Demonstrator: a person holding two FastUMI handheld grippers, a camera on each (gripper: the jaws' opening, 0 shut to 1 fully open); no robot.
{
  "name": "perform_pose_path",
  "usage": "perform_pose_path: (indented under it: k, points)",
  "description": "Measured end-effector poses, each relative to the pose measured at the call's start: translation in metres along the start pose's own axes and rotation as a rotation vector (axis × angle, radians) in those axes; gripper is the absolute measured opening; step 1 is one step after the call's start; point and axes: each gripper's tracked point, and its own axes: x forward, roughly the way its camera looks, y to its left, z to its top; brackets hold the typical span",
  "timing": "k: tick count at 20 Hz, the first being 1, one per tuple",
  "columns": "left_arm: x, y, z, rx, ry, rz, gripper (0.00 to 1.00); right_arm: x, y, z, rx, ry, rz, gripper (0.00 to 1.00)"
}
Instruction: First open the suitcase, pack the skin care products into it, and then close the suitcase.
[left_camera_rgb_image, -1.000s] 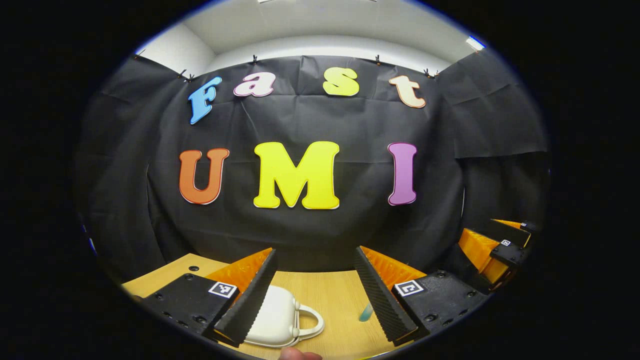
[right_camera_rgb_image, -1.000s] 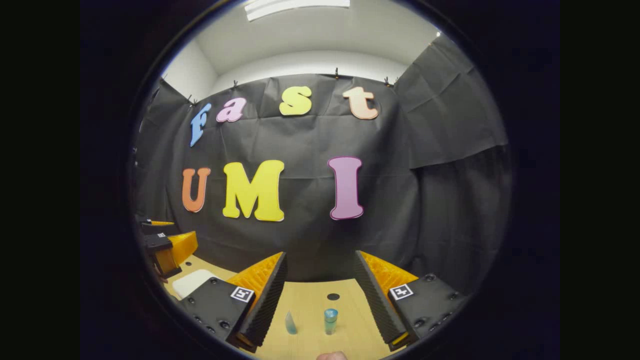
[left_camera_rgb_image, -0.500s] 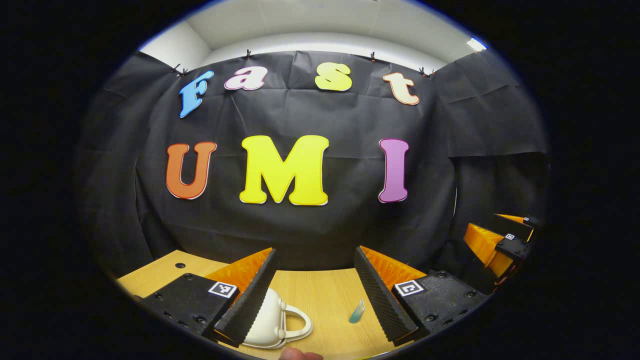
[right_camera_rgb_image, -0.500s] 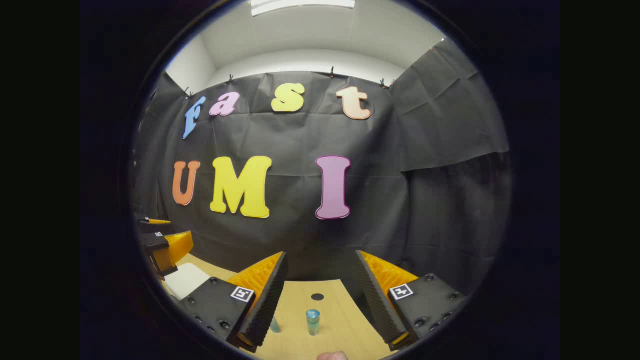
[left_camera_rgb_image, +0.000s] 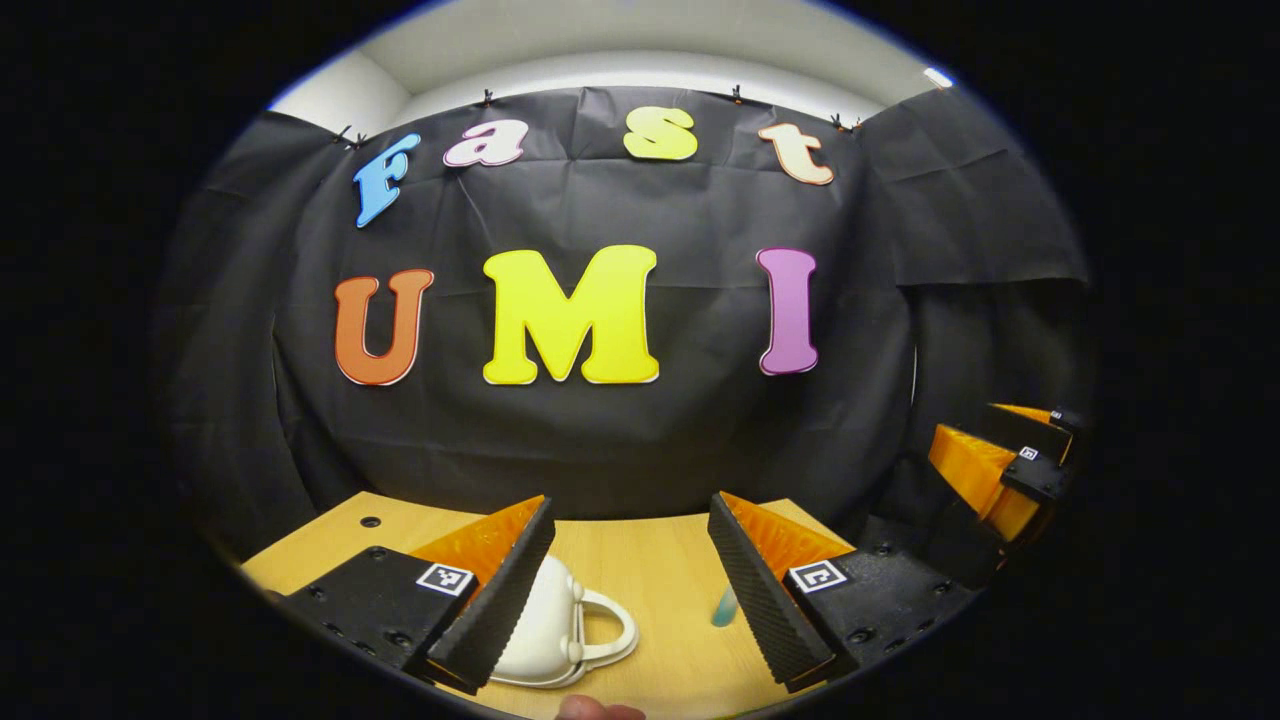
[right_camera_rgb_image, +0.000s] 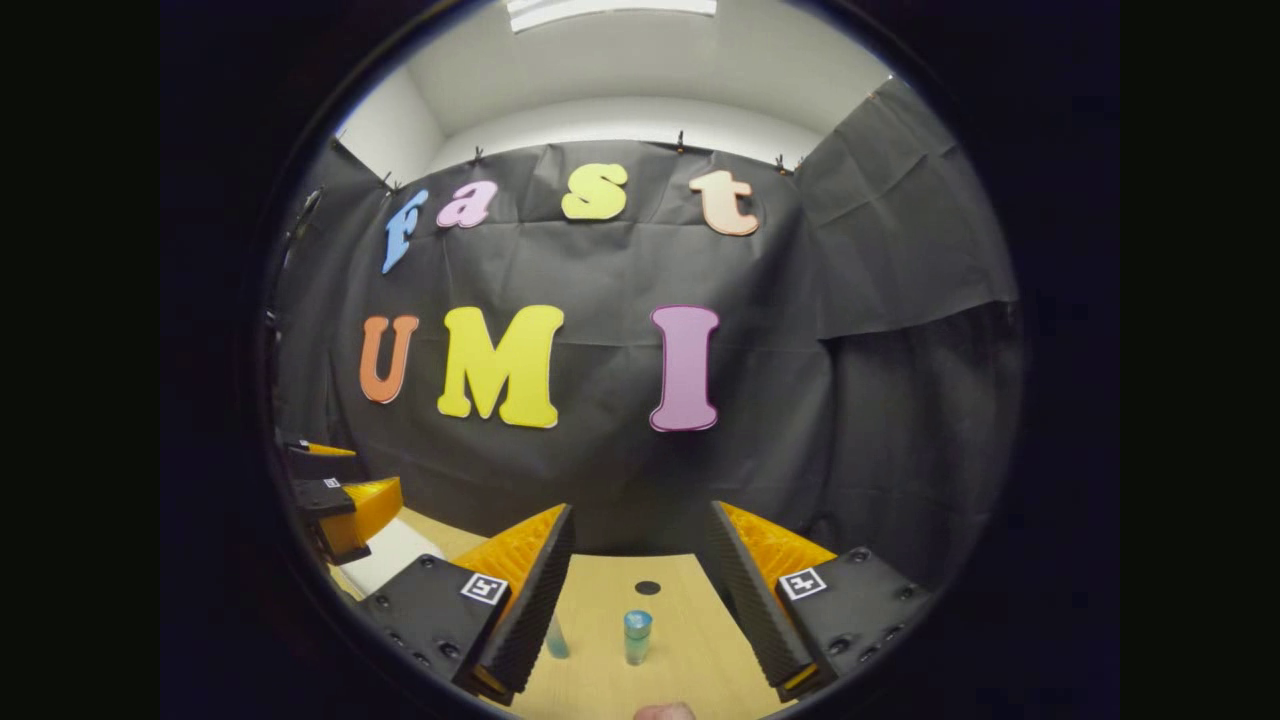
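Handling: judging by looks, suitcase (left_camera_rgb_image: 545, 635) is a small white hard shell, rigid, light, probably slick; take it by the loop handle (left_camera_rgb_image: 610, 640).
Location: it lies closed on the wooden table (left_camera_rgb_image: 640, 570), partly behind your left gripper (left_camera_rgb_image: 630, 585) finger.
Products: upright blue-green bottle (right_camera_rgb_image: 637, 636) with round cap, likely tippy; slim teal tube (left_camera_rgb_image: 724, 606) beside it, looks soft.
Tongs: left gripper wide, empty; right gripper (right_camera_rgb_image: 640, 590) wide, empty, the bottle ahead between its fingers.
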Motion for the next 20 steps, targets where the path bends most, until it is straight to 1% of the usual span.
perform_pose_path:
  k: [2,5,6,8,9,11,12,14,15,16,18,20]
  points:
    - [0.001,0.000,-0.011,0.022,0.015,-0.007,0.98,0.002,-0.007,-0.006,-0.002,0.014,0.001,0.80]
    - [0.009,-0.003,-0.044,0.118,0.087,-0.036,0.98,0.009,-0.020,-0.017,-0.038,0.037,0.003,0.80]
    - [0.010,-0.005,-0.063,0.151,0.136,-0.057,0.99,0.011,-0.028,-0.021,-0.037,0.049,0.001,0.80]
    - [0.015,-0.006,-0.100,0.214,0.223,-0.070,1.00,0.012,-0.049,-0.030,-0.019,0.079,-0.025,0.79]
    - [0.019,-0.006,-0.118,0.262,0.268,-0.077,1.00,0.012,-0.059,-0.036,-0.014,0.095,-0.038,0.77]
    - [0.028,-0.004,-0.147,0.387,0.332,-0.087,1.00,0.015,-0.075,-0.047,0.004,0.128,-0.054,0.78]
    - [0.031,-0.002,-0.166,0.448,0.378,-0.097,1.00,0.016,-0.079,-0.052,0.017,0.143,-0.053,0.79]
    - [0.032,0.001,-0.202,0.538,0.465,-0.105,0.99,0.019,-0.084,-0.060,0.041,0.162,-0.040,0.77]
    - [0.035,0.004,-0.214,0.590,0.498,-0.102,0.99,0.023,-0.084,-0.062,0.053,0.165,-0.030,0.78]
    - [0.038,0.009,-0.224,0.652,0.525,-0.096,0.98,0.025,-0.084,-0.064,0.061,0.166,-0.022,0.77]
    - [0.040,0.015,-0.235,0.794,0.567,-0.092,0.99,0.031,-0.088,-0.069,0.078,0.167,-0.014,0.78]
    - [0.050,0.016,-0.246,0.908,0.586,-0.105,0.98,0.035,-0.086,-0.077,0.065,0.168,0.002,0.79]
